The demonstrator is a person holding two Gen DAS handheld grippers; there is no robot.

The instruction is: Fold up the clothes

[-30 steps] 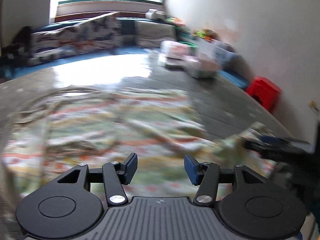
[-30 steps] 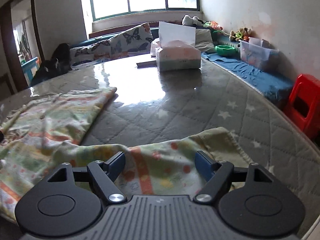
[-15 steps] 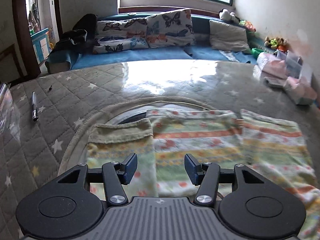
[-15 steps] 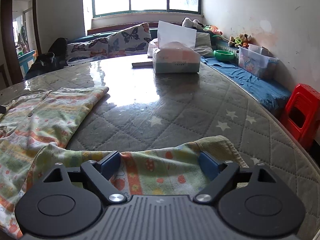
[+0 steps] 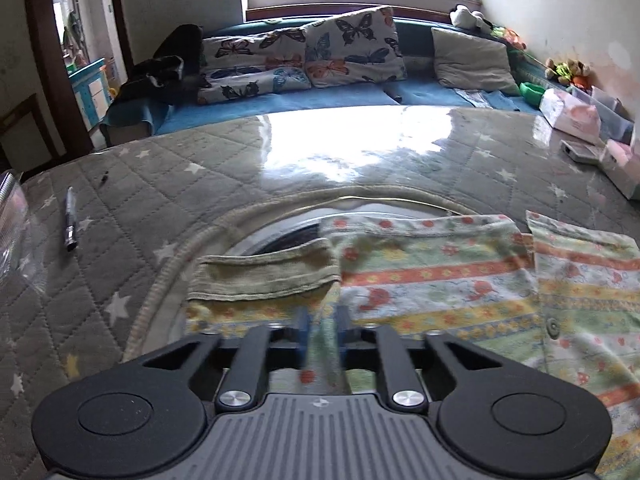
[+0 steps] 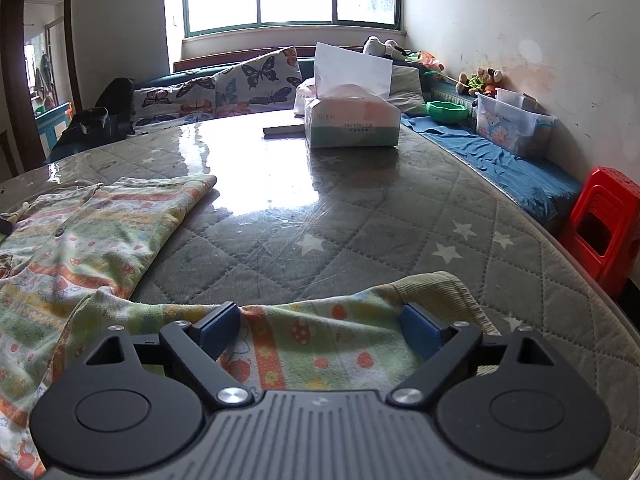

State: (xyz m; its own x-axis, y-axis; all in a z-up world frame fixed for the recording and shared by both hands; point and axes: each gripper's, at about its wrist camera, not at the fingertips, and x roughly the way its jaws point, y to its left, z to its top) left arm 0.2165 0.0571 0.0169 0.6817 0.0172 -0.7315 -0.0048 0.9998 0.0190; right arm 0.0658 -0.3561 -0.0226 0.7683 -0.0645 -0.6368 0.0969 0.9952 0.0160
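Left wrist view shows the quilted, star-patterned worktop (image 5: 168, 208) filling most of the scene, with the printed garment (image 5: 440, 280) spread flat over its near right part, a ribbed olive cuff (image 5: 264, 272) at the left sleeve end. Half a second ago the left gripper (image 5: 321, 334) stood with its jaws well apart above the sleeve; now they have drawn almost together and pinch a ridge of the sleeve fabric between the blue pads, just behind the cuff. The camera has also dropped closer to the cloth.

From the right wrist view, the same garment (image 6: 80, 248) lies to the left, and its other sleeve (image 6: 320, 344) runs across under the right gripper (image 6: 320, 330). Those jaws are spread wide, one blue pad on each side of the sleeve, gripping nothing, much as half a second ago. A tissue box (image 6: 352, 124) sits farther back on the worktop, a red stool (image 6: 604, 224) stands beside it at right, and a pen (image 5: 71, 224) lies well left of the garment.
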